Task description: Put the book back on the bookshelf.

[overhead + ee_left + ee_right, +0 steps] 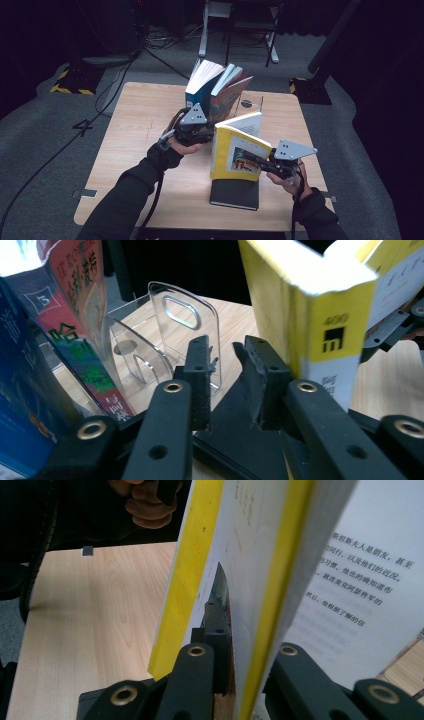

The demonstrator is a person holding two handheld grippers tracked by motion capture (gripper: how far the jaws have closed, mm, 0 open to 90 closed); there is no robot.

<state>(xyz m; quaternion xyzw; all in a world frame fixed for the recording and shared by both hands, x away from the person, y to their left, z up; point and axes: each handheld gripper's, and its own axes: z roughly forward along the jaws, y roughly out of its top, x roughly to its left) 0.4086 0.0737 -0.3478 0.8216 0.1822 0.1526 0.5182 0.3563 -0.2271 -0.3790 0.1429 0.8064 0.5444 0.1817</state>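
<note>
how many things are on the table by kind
books: 4 — blue, red, yellow, black
clear bookends: 1
total: 5

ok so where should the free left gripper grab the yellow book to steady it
On the spine edge, coming in from the book's left. The yellow book stands upright with its spine facing the left gripper, whose jaws stand apart beside it, while the right gripper already clamps the cover's opposite edge.
</note>
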